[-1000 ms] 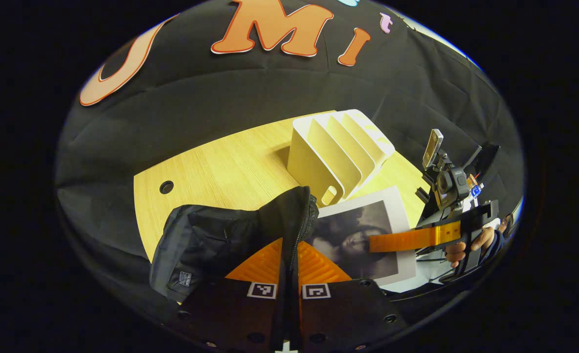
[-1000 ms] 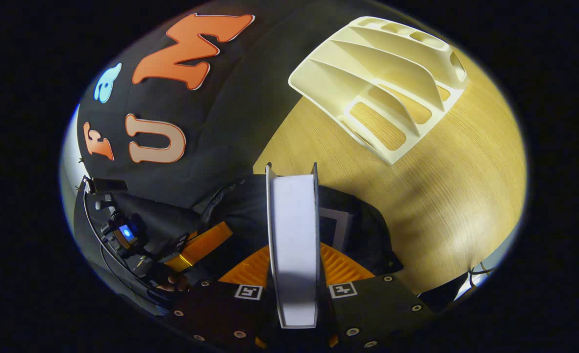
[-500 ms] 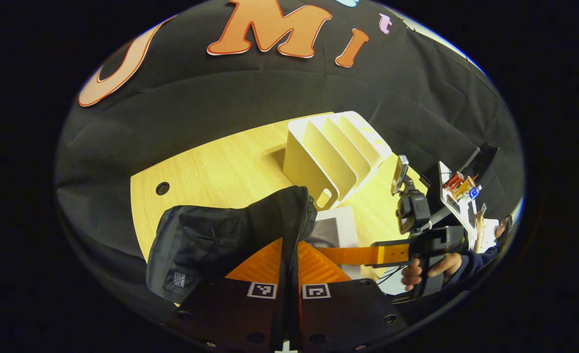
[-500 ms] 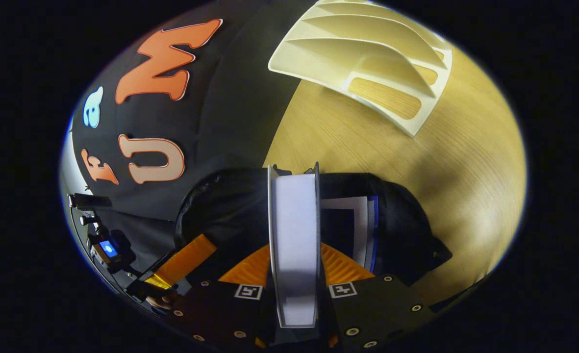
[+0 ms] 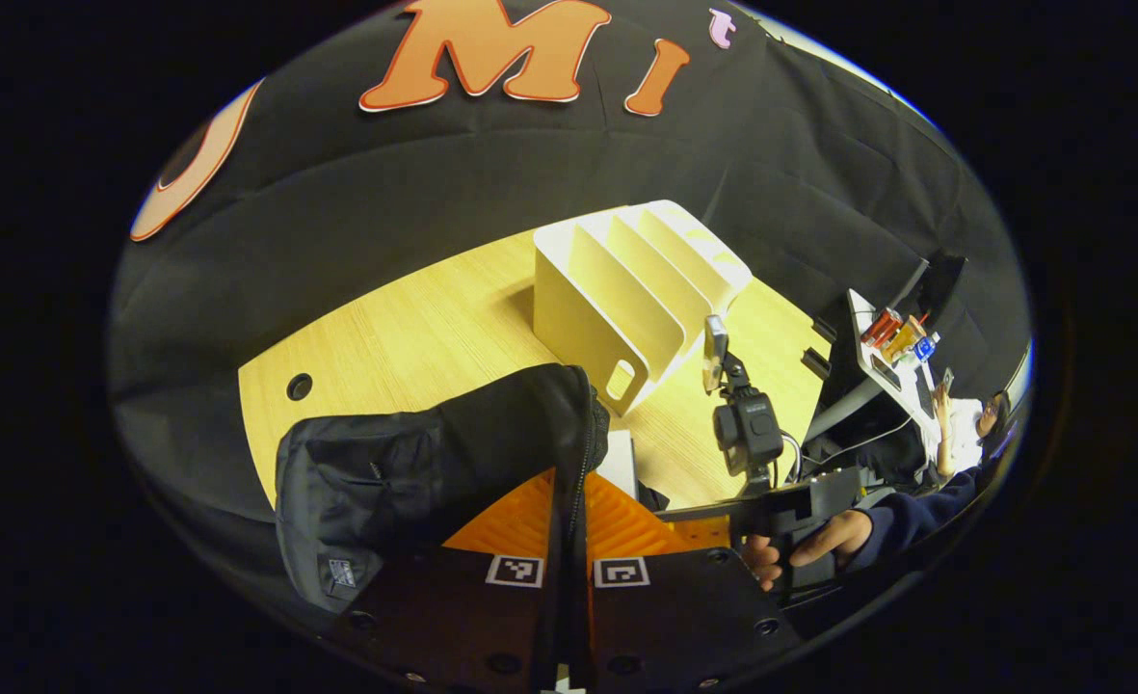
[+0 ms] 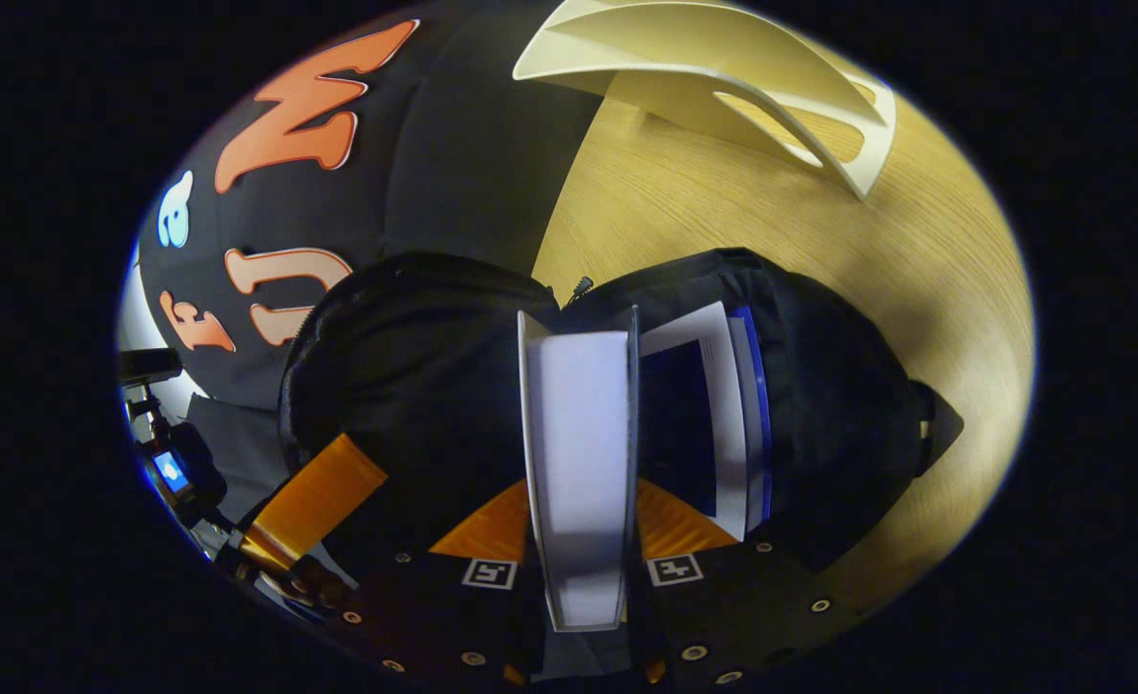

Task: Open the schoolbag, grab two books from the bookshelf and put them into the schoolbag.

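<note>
The black schoolbag [image 5: 414,472] lies on the wooden table, and my left gripper [image 5: 569,482] is shut on its zipper edge, holding the flap up. My right gripper [image 6: 578,487] is shut on a white book [image 6: 578,443], seen edge-on and standing over the bag's open mouth [image 6: 434,386]. A blue-edged book [image 6: 723,414] lies inside the schoolbag just right of it. The white bookshelf [image 5: 626,299] stands behind the bag with nothing in its slots. In the left gripper view, a hand [image 5: 800,545] holds the right gripper, and a sliver of the book [image 5: 620,461] shows beside the flap.
The wooden table [image 6: 819,241] stretches right of the bag, with a cable hole [image 5: 299,387] at its left. The bookshelf [image 6: 723,58] looms at the top of the right gripper view. A stand with small items [image 5: 891,337] and a seated person [image 5: 964,434] are at far right.
The right gripper has carried the white book down and left into the bag's mouth; its cover has sunk behind the flap. The left gripper keeps holding the flap.
</note>
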### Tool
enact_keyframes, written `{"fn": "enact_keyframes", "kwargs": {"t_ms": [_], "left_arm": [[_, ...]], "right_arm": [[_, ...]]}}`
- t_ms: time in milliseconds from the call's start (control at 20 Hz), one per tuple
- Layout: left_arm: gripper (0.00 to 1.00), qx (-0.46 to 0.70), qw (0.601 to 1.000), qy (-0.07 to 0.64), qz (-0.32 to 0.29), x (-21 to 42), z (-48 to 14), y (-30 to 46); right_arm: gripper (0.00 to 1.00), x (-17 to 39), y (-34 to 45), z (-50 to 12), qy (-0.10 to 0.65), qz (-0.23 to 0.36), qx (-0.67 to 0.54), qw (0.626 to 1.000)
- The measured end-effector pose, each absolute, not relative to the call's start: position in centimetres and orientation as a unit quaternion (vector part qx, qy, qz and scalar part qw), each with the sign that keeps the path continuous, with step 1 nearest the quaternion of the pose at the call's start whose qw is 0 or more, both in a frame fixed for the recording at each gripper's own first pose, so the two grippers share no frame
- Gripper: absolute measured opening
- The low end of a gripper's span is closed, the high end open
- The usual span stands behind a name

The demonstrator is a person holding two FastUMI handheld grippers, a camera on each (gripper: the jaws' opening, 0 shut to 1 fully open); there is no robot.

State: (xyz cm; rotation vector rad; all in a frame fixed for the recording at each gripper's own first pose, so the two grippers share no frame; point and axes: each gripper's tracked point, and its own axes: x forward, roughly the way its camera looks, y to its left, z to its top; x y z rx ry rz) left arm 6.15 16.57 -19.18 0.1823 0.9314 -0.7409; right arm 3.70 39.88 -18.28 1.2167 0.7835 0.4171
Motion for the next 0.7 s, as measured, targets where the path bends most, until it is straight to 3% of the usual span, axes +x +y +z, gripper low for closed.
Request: {"fn": "enact_keyframes", "kwargs": {"t_ms": [300, 550, 650, 700], "left_arm": [[0.05, 0.078, 0.808, 0.448, -0.374, 4.8, -19.6, 15.6], [0.05, 0.093, 0.808, 0.445, -0.373, 5.0, -19.8, 15.8], [0.05, 0.096, 0.811, 0.448, -0.364, 5.3, -20.2, 16.2], [0.06, 0.095, 0.812, 0.448, -0.363, 5.2, -20.3, 16.3]], "right_arm": [[0.34, 3.9, 41.8, -18.7, 0.387, 0.229, 0.54, 0.712], [0.34, 5.4, 42.0, -19.4, 0.387, 0.219, 0.545, 0.71], [0.43, 6.0, 41.0, -21.0, 0.401, 0.176, 0.513, 0.739], [0.55, 6.3, 40.9, -21.9, 0.408, 0.172, 0.493, 0.749]]}}
